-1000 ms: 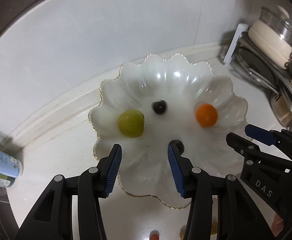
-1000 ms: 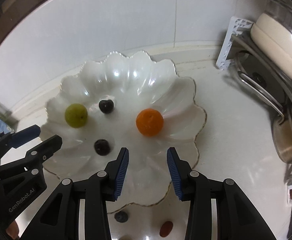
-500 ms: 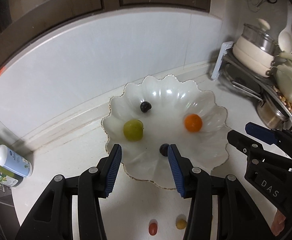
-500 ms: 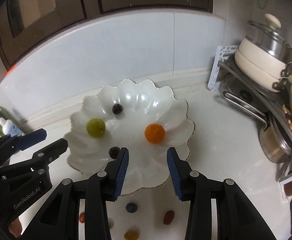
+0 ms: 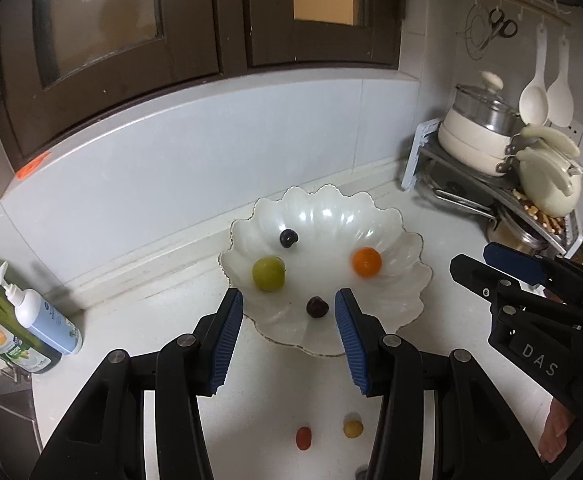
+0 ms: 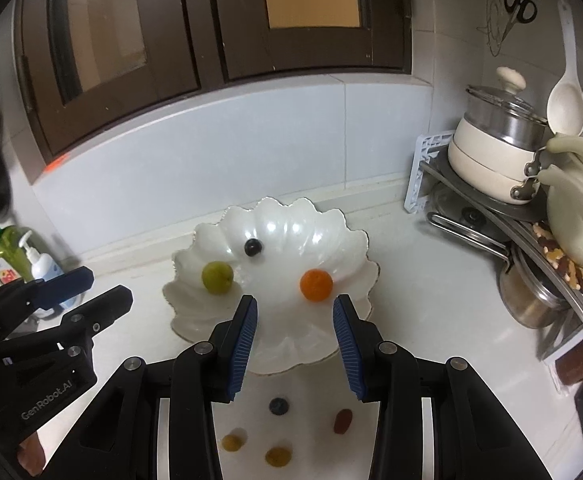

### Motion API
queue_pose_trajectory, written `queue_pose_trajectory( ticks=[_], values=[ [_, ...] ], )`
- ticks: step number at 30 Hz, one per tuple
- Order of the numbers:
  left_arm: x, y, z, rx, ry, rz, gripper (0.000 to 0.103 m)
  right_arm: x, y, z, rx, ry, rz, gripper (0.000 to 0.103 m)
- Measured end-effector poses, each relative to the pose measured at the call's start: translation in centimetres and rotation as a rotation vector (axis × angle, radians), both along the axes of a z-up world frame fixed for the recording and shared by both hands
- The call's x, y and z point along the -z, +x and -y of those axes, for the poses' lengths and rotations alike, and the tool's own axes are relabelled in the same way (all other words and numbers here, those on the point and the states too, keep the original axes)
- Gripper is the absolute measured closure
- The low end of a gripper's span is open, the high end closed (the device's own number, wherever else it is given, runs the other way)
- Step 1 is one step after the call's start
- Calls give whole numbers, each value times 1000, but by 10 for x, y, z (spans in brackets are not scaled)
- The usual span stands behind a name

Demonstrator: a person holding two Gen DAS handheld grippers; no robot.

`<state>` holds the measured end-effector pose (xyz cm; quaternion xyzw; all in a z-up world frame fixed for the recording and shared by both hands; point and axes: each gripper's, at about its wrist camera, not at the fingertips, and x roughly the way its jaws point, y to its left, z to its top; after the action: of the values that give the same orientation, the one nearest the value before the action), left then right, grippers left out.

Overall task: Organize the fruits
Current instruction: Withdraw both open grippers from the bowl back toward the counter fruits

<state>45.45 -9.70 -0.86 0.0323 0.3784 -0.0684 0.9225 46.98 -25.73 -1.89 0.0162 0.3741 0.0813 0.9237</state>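
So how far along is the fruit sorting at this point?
Partly done. The scalloped white dish holds a green fruit, an orange and two dark fruits. The left gripper and right gripper are both open and empty. Several small fruits lie on the counter.

Even indoor light, sharp, fisheye-warped dark edges

Both wrist views look obliquely down, side by side, sharing white scalloped glass dish (image 5: 407,304) (image 6: 351,240) on white counter (image 5: 139,320) (image 6: 431,300).
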Motion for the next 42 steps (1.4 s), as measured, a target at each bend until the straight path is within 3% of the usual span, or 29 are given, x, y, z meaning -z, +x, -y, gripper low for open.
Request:
queue_pose_trajectory(
  ticks=[13,26,42],
  values=[
    [-10,-43,-13,1,-23,49,56,-15,-49,-2,17,-13,98,62],
    [-10,-76,-19,1,-7,102,56,-7,-78,-6,39,1,121,62],
    [19,-108,-18,44,1,104,56,20,-112,-10,46,-16,114,62]
  ],
)
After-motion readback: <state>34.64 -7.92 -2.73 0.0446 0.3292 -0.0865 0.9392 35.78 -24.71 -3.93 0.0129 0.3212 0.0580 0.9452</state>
